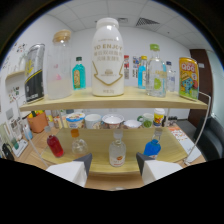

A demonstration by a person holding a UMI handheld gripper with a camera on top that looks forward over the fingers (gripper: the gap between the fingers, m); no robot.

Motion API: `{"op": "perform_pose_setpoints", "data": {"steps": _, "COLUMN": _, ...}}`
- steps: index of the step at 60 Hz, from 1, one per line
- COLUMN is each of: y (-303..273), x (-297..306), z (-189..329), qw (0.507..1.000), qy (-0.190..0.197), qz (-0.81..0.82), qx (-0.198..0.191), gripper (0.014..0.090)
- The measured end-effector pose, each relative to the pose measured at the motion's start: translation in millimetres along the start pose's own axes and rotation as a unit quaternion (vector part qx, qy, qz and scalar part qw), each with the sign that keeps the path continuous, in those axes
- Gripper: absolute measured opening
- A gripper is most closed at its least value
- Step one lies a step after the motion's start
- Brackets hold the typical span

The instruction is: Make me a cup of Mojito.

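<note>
Gripper view: we are facing a two-tier wooden shelf (115, 104). Top tier, left to right: dark can (34, 73), clear jar (60, 65), teal bottle (78, 73), white bottle (107, 57), lime soda bottle (155, 71), yellow can (188, 78). Our claw (113, 162) is gaping open, holding nothing; a small clear bottle (117, 151) is standing just ahead between its fingers.

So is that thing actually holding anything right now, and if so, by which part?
Nothing is held. The gripper is open, its jaws apart and empty; a small clear bottle stands on the lower shelf just beyond them, untouched.
</note>
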Motion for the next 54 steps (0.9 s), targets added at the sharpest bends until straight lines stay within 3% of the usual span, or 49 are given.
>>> {"op": "perform_pose_setpoints", "data": {"steps": 9, "y": 6, "x": 6, "z": 35, "qw": 1.0, "qy": 0.004, "qz": -0.003, "qx": -0.024, "gripper": 0.0708}}
{"op": "perform_pose_setpoints", "data": {"steps": 20, "y": 18, "x": 8, "z": 56, "qw": 0.999, "qy": 0.007, "qz": 0.008, "qx": -0.048, "gripper": 0.0391}}
{"op": "perform_pose_setpoints", "data": {"steps": 22, "y": 19, "x": 8, "z": 58, "qw": 0.999, "qy": 0.008, "qz": 0.012, "qx": -0.05, "gripper": 0.0365}}
{"op": "perform_pose_setpoints", "data": {"steps": 39, "y": 15, "x": 8, "z": 48, "qw": 0.999, "qy": 0.002, "qz": 0.018, "qx": -0.04, "gripper": 0.0349}}
{"op": "perform_pose_setpoints", "data": {"steps": 54, "y": -1, "x": 26, "z": -7, "qw": 0.999, "qy": 0.026, "qz": 0.022, "qx": -0.008, "gripper": 0.0342}}
